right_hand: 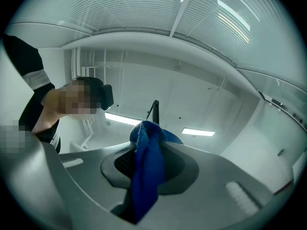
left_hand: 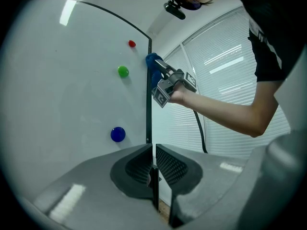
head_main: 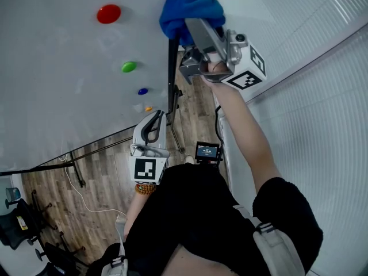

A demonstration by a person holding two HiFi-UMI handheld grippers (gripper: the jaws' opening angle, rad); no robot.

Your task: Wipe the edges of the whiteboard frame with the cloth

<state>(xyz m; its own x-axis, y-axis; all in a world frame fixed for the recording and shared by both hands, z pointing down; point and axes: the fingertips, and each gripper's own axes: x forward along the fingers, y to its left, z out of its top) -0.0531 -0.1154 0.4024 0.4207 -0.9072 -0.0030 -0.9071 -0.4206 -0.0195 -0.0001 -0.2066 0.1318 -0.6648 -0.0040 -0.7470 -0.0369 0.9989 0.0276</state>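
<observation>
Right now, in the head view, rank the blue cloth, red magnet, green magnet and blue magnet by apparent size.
1. blue cloth
2. red magnet
3. green magnet
4. blue magnet
Only apparent: the magnets sit at differing distances from the camera, so they may truly match.

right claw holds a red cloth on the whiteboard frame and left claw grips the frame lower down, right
Not red: the cloth is blue, clear in the head view. The rest stands: the right claw holds it on the whiteboard frame and the left claw grips the frame lower down.
</observation>
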